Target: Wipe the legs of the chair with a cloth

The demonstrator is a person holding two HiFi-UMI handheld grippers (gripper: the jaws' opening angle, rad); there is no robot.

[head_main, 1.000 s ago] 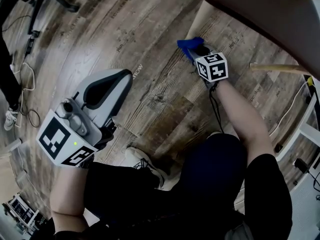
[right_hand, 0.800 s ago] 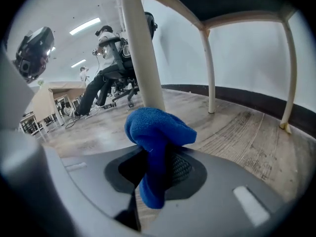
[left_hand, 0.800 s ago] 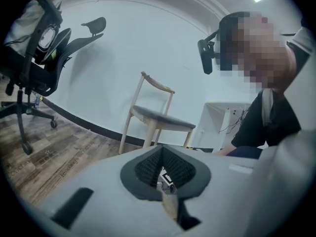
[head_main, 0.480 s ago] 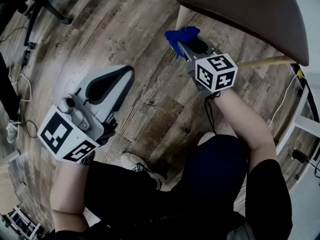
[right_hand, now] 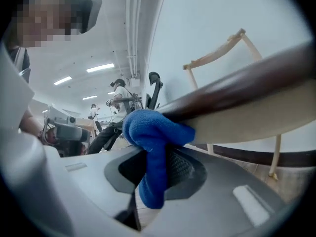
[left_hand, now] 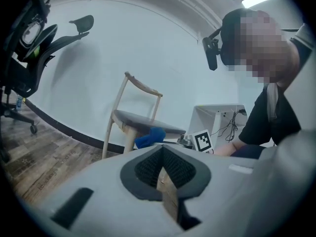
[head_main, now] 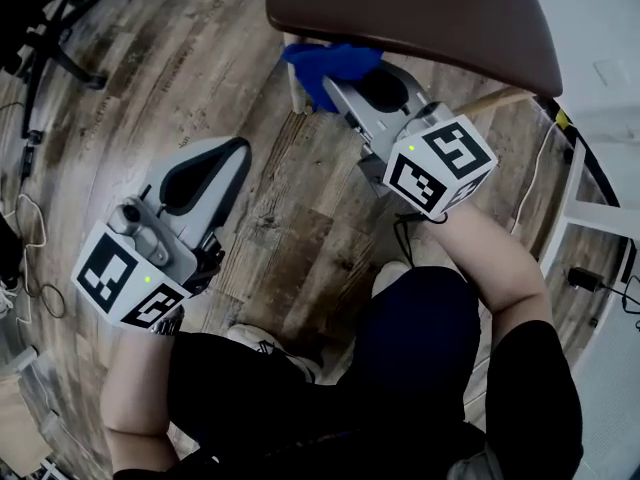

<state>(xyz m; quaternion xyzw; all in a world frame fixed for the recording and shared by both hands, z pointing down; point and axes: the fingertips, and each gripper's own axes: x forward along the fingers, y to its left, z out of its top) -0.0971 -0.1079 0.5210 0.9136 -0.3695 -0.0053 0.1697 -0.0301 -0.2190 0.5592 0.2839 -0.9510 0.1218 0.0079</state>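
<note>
— Where's the cloth?

— The blue cloth [head_main: 330,60] is clamped in the right gripper [head_main: 338,83], up under the edge of the brown seat [head_main: 420,8] of the chair [left_hand: 132,117]. In the right gripper view the fingers [right_hand: 217,177] are closed on the cloth's hanging middle. Its bunched top bulges out above them and presses against the seat's edge.

— Is it on a leg?

— In the head view the bunch lies right against the top of a pale wooden leg [head_main: 294,78], just below the seat. I cannot tell whether it wraps around the leg or only touches one side.

— And the other hand?

— The left gripper [head_main: 228,156] hangs well apart from the chair, over the wood-plank floor [head_main: 300,218], pointing toward it. Its fingers [left_hand: 108,191] are closed tip to tip, with nothing between them.

— What does its camera see?

— The whole chair, upright in front of a white wall [left_hand: 148,43]. The cloth is a blue lump at the seat's near edge, with the right gripper just beside it. A black office chair [left_hand: 49,31] stands off to the left.
</note>
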